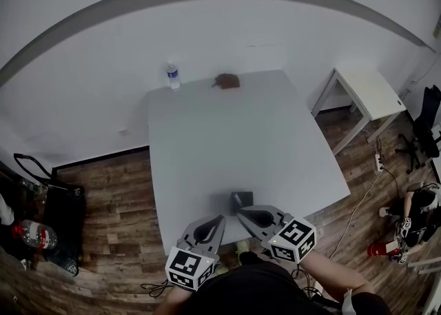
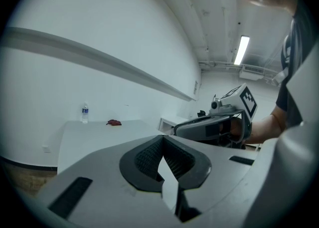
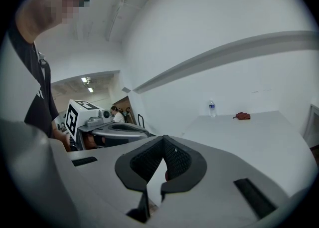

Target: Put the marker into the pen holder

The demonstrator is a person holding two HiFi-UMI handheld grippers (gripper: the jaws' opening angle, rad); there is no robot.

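Note:
A small dark square pen holder (image 1: 241, 200) stands near the front edge of the white table (image 1: 234, 141). No marker shows clearly in any view. My left gripper (image 1: 219, 219) hovers at the table's front edge, just left of the holder, jaws shut with nothing between them. My right gripper (image 1: 242, 213) is beside it, its tip right in front of the holder, also shut and empty. In the left gripper view the left gripper (image 2: 163, 144) faces down the table with the right gripper (image 2: 214, 124) at its right. In the right gripper view the right gripper (image 3: 163, 142) has the left gripper (image 3: 114, 132) at its left.
A water bottle (image 1: 172, 76) and a reddish-brown bundle (image 1: 227, 80) sit at the table's far edge by the wall. A small white side table (image 1: 368, 89) stands at the right. A black chair (image 1: 427, 124), cables and a seated person (image 1: 413, 210) are on the floor to the right.

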